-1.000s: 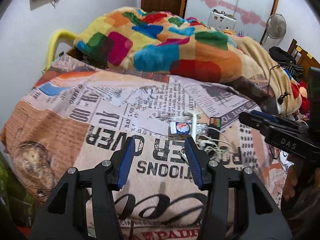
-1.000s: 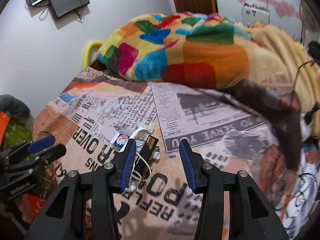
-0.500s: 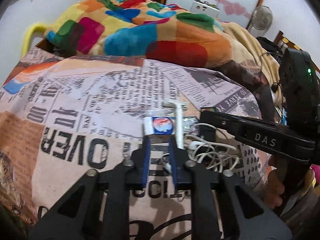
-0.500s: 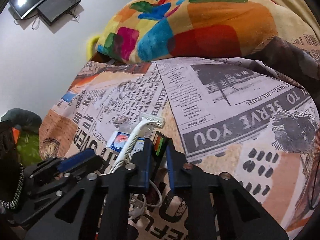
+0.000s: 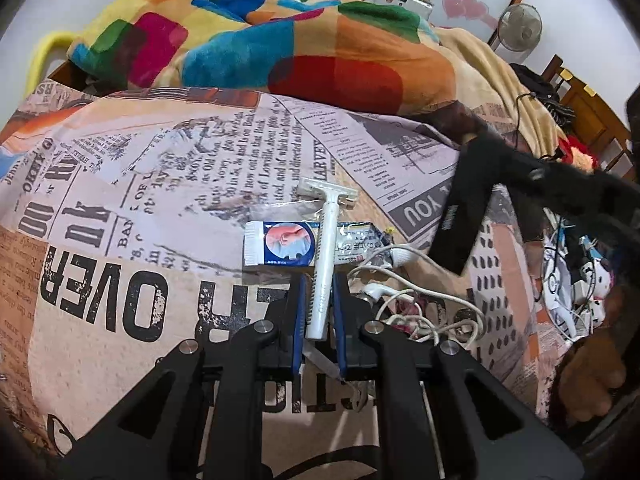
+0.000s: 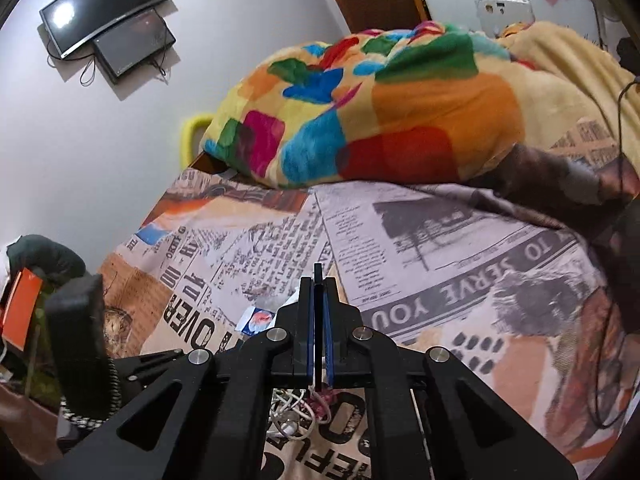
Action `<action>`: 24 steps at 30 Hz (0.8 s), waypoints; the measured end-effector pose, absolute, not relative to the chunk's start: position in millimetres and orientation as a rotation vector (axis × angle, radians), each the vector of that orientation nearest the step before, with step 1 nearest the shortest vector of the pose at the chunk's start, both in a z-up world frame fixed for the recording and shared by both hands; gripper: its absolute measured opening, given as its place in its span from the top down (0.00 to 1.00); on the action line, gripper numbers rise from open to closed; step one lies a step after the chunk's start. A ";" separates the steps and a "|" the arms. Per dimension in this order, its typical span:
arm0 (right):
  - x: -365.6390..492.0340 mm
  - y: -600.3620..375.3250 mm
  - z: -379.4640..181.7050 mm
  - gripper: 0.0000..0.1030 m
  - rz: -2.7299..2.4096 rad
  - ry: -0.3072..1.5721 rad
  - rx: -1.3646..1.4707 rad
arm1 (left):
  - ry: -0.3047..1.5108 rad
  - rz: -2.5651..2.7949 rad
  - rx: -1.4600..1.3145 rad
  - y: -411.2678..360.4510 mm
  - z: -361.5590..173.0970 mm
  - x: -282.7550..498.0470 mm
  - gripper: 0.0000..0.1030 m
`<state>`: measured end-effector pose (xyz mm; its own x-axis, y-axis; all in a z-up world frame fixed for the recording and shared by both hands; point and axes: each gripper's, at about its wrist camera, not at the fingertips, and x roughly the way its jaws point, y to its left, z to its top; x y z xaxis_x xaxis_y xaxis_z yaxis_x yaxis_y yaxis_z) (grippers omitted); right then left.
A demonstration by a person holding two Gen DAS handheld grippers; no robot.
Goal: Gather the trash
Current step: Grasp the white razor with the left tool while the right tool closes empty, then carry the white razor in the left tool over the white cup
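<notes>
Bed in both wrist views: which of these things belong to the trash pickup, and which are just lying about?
Job:
- razor, held in left gripper
- black packet, held in right gripper
- blue-and-white sachet
- clear wrapper

Lying about:
- white earphone cable, probably
- patchwork blanket
- fan
- wall screens

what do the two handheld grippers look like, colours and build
Both are matte black plastic. The left gripper and right gripper each have two angled linkage arms joined by round silver pivot bolts, ending in flat fingers lined with blue pads. Seen from the right wrist view, the left unit's black body has a braided black-and-white cord hanging by it.
</notes>
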<state>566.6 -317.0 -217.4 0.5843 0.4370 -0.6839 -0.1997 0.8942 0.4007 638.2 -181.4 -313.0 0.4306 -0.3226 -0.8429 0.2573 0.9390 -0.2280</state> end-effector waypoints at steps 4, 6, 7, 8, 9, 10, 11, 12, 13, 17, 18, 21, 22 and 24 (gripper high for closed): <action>564.8 -322.1 -217.8 0.96 0.358 0.869 0.294 | 1.074 -0.349 -0.105 -179.5 -317.5 643.1 0.89; 565.1 -324.6 -218.2 0.96 0.356 0.871 0.303 | 1.073 -0.348 -0.129 -177.0 -317.3 644.0 0.90; 565.0 -325.2 -218.1 0.96 0.352 0.871 0.305 | 1.071 -0.351 -0.133 -176.2 -316.5 643.4 0.92; 564.7 -325.4 -217.8 0.96 0.350 0.872 0.305 | 1.067 -0.352 -0.130 -175.5 -315.0 642.4 0.92; 564.4 -325.2 -217.1 0.96 0.349 0.872 0.306 | 1.063 -0.353 -0.124 -175.4 -312.5 641.0 0.92; 563.1 -325.8 -215.9 0.96 0.350 0.872 0.306 | 1.057 -0.351 -0.114 -175.1 -308.9 639.2 0.92; 561.9 -325.3 -214.1 0.96 0.350 0.872 0.306 | 1.051 -0.348 -0.109 -174.2 -305.4 637.6 0.92; 560.4 -325.3 -212.5 0.96 0.351 0.871 0.305 | 1.045 -0.346 -0.110 -173.0 -300.8 635.7 0.92; 558.2 -324.9 -209.8 0.96 0.354 0.868 0.304 | 1.037 -0.343 -0.115 -171.1 -295.5 633.9 0.92; 550.0 -324.6 -194.5 0.96 0.364 0.853 0.301 | 0.993 -0.324 -0.130 -162.4 -268.1 621.7 0.92; 547.0 -324.3 -188.1 0.96 0.367 0.845 0.299 | 0.981 -0.320 -0.131 -159.8 -259.5 617.4 0.92; 537.3 -322.7 -170.3 0.96 0.375 0.823 0.291 | 0.947 -0.315 -0.137 -152.6 -234.1 602.8 0.92; 533.1 -322.0 -163.0 0.96 0.381 0.813 0.289 | 0.939 -0.314 -0.139 -150.8 -227.4 598.4 0.92; 524.3 -319.7 -149.1 0.96 0.388 0.796 0.280 | 0.917 -0.303 -0.133 -146.7 -209.2 586.5 0.92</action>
